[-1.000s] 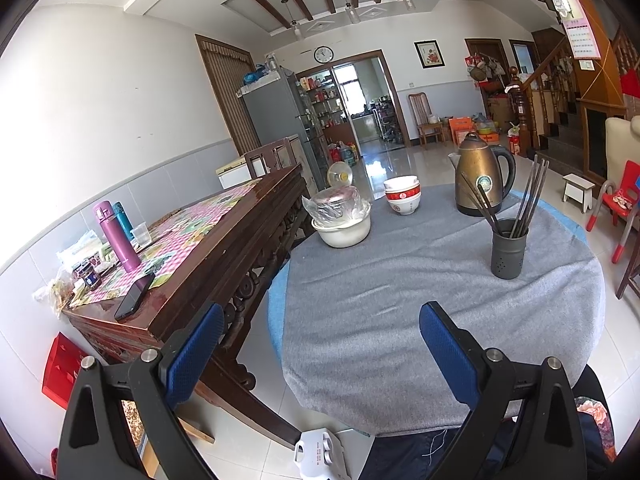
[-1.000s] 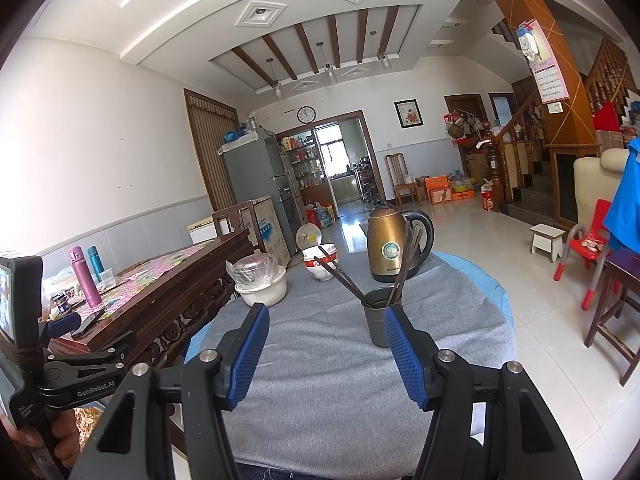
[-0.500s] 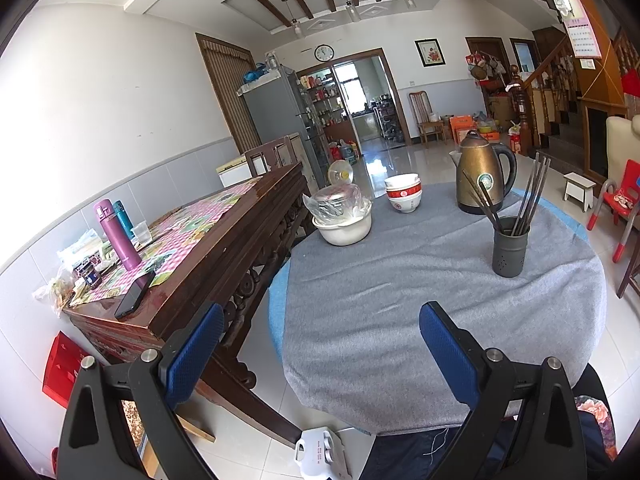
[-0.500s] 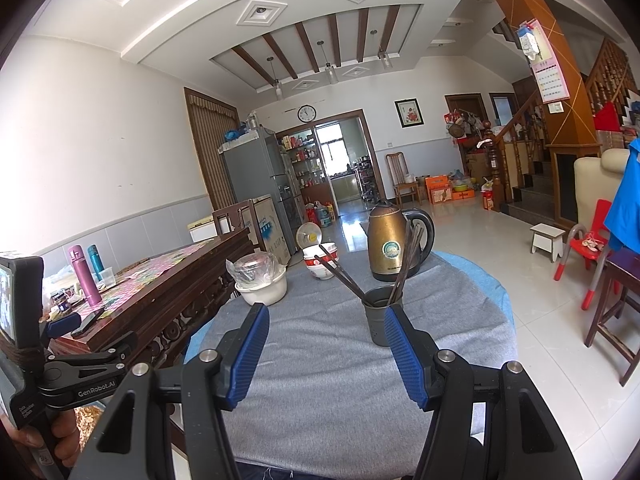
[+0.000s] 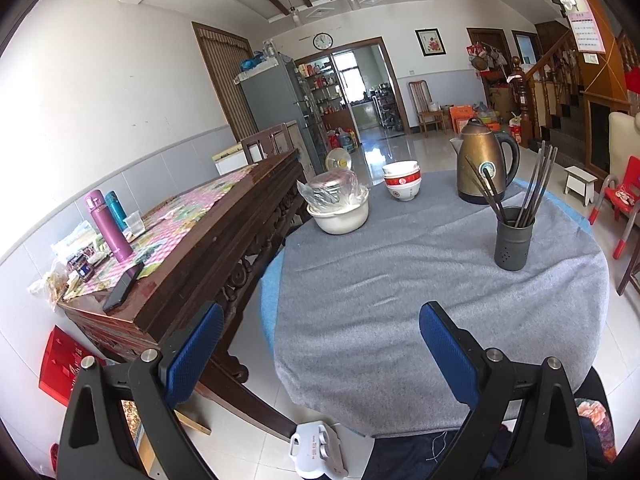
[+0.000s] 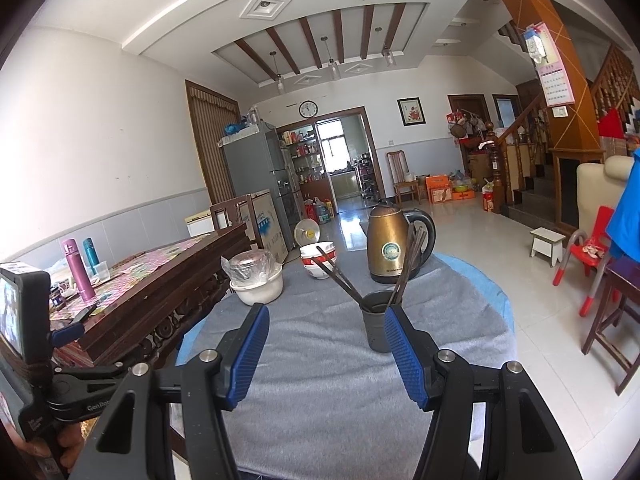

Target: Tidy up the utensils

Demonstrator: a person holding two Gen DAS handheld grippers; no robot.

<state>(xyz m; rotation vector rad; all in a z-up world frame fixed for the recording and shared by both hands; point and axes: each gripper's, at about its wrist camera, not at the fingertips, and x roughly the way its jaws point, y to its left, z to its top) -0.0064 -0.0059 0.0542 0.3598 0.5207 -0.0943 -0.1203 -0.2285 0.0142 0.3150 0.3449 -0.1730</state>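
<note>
Both grippers hang at the near edge of the round table (image 5: 400, 320), so the task looks barely begun or all but finished; I cannot tell which. The left gripper (image 5: 320, 344) and right gripper (image 6: 326, 344) are spread wide with nothing between the jaws. The chopsticks (image 6: 336, 276) stand splayed in the dark holder (image 6: 376, 326), centre right of the right view. Next would be a reach forward over bare grey cloth; the kettle (image 6: 390, 252) stands just behind.

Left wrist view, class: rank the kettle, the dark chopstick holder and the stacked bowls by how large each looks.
1. kettle
2. chopstick holder
3. stacked bowls
The holder stands nearer the camera, so ranks two and three are unsure.
</note>
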